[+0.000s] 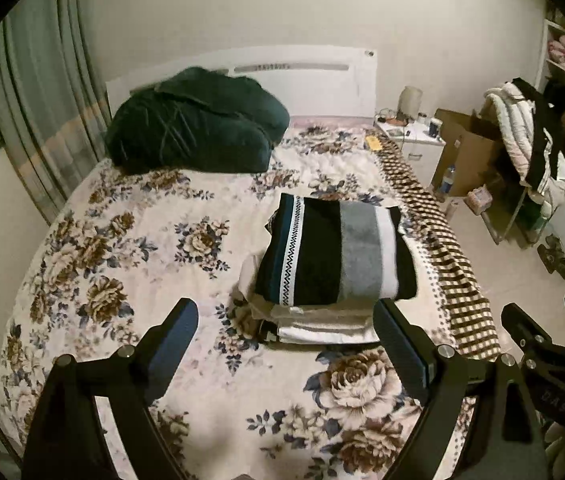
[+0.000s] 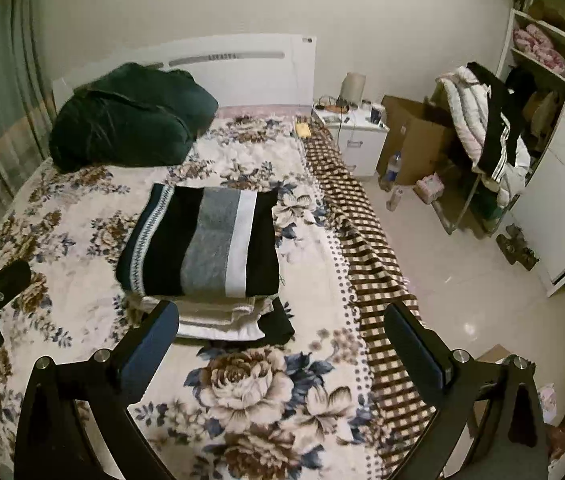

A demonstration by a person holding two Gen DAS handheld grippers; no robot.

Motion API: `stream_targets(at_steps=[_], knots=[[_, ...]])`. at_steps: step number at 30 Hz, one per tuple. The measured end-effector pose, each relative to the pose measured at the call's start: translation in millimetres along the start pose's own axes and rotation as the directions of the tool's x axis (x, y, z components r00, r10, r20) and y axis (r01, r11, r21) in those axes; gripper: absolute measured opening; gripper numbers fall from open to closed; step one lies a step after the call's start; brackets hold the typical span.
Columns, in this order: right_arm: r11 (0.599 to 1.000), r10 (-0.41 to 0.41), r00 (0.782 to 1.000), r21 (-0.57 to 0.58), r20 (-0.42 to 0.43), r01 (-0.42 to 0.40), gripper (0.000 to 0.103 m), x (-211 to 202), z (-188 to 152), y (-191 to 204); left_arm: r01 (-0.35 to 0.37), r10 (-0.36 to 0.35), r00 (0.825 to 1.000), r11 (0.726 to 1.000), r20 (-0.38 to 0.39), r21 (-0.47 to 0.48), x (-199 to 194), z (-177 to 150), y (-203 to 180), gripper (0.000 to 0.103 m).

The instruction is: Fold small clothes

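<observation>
Floral bedspread (image 1: 130,240), cluttered bedroom floor (image 2: 462,280)

A lived-in home bedroom is being shown. Most of the room is being taken up by a bed (image 2: 242,380) covered with a floral blanket and backed by a white headboard (image 2: 242,68). A cluttered nightstand (image 2: 356,136) is being kept beside it, clothes are being piled over a rack (image 2: 482,120), and curtains (image 1: 38,92) are hanging at the left.
</observation>
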State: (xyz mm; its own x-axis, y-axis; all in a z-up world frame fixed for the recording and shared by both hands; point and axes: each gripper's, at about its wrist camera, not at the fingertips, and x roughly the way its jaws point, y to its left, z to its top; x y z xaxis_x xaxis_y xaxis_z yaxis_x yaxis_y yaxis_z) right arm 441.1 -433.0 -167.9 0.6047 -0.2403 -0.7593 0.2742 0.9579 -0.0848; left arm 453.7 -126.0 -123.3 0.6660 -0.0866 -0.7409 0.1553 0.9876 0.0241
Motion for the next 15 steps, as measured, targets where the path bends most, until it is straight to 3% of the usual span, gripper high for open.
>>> stream_targets(at_steps=[15], knots=[[0.999,0.047,0.99,0.005,0.137,-0.048,0.103,-196,-34,-19,0.013,-0.013,0.994,1.0,0.107,-0.004,-132,-29,-12,0.09]])
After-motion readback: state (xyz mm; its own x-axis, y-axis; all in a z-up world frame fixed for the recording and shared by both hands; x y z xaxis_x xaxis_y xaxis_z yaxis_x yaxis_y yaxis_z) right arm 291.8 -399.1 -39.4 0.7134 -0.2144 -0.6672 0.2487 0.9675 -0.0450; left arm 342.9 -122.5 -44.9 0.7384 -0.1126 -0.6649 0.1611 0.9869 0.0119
